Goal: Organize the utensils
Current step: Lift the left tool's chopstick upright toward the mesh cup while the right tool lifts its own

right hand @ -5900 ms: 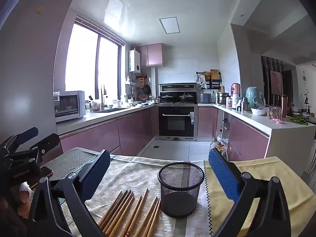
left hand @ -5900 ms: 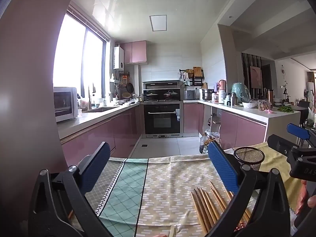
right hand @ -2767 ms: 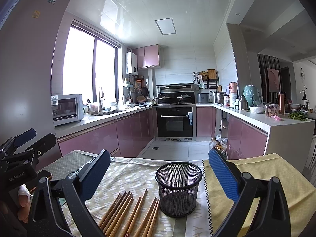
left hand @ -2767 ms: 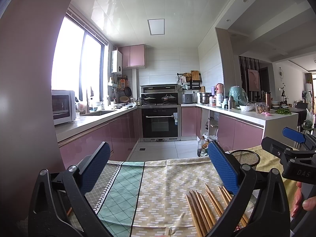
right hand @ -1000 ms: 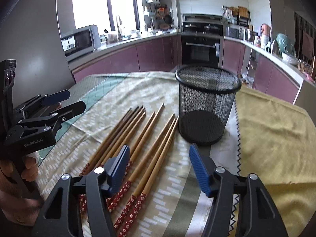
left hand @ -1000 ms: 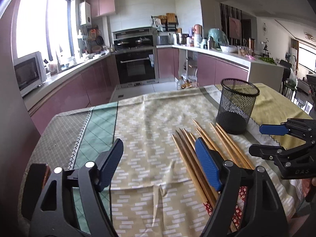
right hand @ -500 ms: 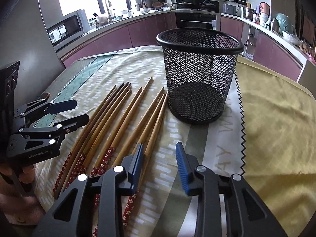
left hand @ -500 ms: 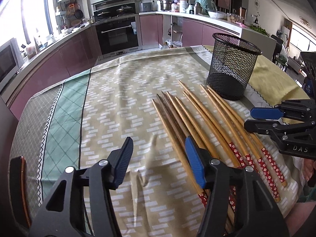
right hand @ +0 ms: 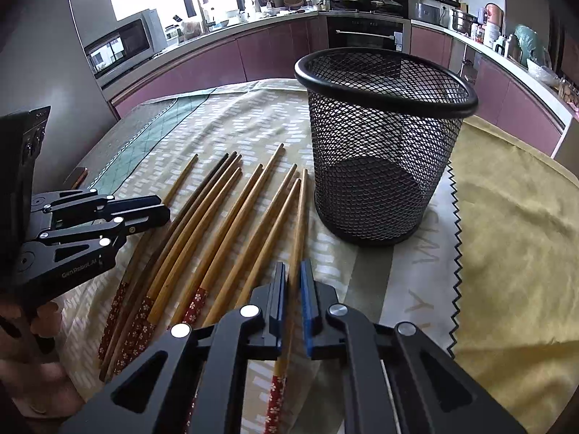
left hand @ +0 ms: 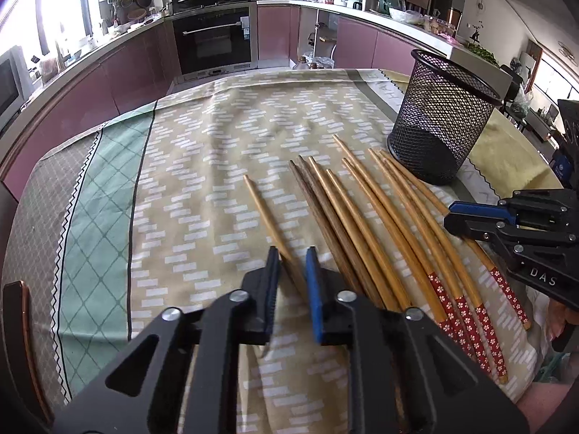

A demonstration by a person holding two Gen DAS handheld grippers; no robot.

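At the left edge of the spread, the left gripper (left hand: 291, 253) points down at the tabletop (left hand: 202, 137), which is covered by a patterned cloth (left hand: 108, 195). Its jaws have just been closing and now pinch a single light chopstick (left hand: 261, 209), the one lying apart to the left of the others; the stick's tip reaches away from the gripper across the cloth.

To the right of it lies the row of chopsticks (left hand: 365, 217), side by side on the cloth, thin tips pointing away and red flowered ends toward the person.

At the right end of that row, the right gripper (right hand: 291, 278) has also just been closing its jaws, and they now clamp the outermost chopstick (right hand: 299, 217), whose red patterned end shows below the jaws.

Farther right, just beside the tips of the sticks, a black mesh cup (right hand: 383, 152) stands upright, next to a yellow cloth (right hand: 514, 238).
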